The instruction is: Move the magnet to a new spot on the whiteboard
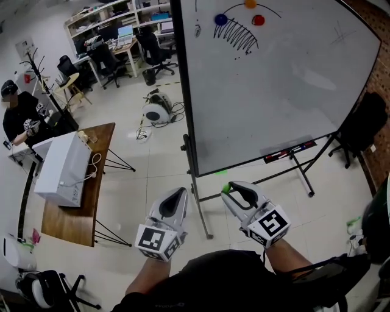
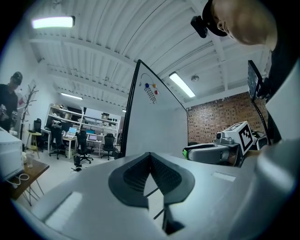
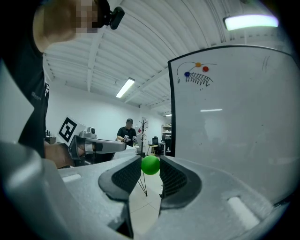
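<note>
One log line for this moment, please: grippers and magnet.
right gripper: shut on green magnet | left gripper: shut, empty | green magnet: off whiteboard | blue magnet, orange magnet, red magnet: on whiteboard

The small round green magnet (image 3: 150, 164) is pinched between the jaws of the right gripper (image 3: 150, 168), off the big white whiteboard (image 1: 274, 91), which stands upright with a blue magnet (image 1: 220, 19), an orange magnet (image 1: 250, 3) and a red magnet (image 1: 258, 20) near its top.

Near the top of the whiteboard (image 1: 286, 91) (its stand is set on the floor (image 1: 155, 167)) a blue magnet (image 1: 220, 19), an orange magnet (image 1: 250, 3) and a red magnet (image 1: 258, 20) are carried. At the left, a white box (image 1: 61, 169) is set on a wooden table (image 1: 67, 222).
</note>
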A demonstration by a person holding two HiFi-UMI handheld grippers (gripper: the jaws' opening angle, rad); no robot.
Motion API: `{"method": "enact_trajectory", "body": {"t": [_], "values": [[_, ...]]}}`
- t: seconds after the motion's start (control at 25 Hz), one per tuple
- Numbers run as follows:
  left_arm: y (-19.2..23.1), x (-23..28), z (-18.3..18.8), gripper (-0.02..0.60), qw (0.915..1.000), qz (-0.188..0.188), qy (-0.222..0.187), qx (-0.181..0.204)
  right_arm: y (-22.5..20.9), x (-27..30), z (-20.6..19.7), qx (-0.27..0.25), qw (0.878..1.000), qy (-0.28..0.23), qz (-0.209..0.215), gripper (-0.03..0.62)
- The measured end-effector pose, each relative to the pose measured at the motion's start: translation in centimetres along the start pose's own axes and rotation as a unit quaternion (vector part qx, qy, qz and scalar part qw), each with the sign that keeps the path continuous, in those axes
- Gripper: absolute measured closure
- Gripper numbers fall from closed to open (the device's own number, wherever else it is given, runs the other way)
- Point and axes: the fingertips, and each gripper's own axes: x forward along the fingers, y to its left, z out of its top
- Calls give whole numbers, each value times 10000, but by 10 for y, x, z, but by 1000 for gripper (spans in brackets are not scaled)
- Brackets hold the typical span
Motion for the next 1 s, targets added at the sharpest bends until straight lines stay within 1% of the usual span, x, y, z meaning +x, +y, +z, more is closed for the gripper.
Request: {"method": "enact_trajectory", "body": {"t": [0.12,0.24,0.44,0.56,0.72,0.84,0.92,1.0], "values": [[-10,4,-3,566,9994,-337,38,-30,3,-9,0,-19,9997,38,-243,487],[-25,12,-8,566,9971,-753,106,-72,3,-26,-5,60,9982,95,-596,487],[-59,27,-23,566,9900,-1376,276,-126,-3,-67,-12,181,9929,174,-1162,487],[-87,31,-26,566,9858,-1637,370,-60,-11,-93,-16,202,9901,168,-1381,487],[-125,37,-30,566,9832,-1766,461,54,-22,-131,-20,262,9882,97,-1508,487],[-160,47,-27,566,9843,-1718,395,92,-35,-169,-17,230,9883,46,-1505,487],[-193,56,-27,566,9850,-1683,371,108,-48,-201,-15,218,9883,-16,-1510,487],[-235,68,-30,566,9845,-1706,389,142,-62,-236,-17,210,9881,-45,-1522,487]]}}
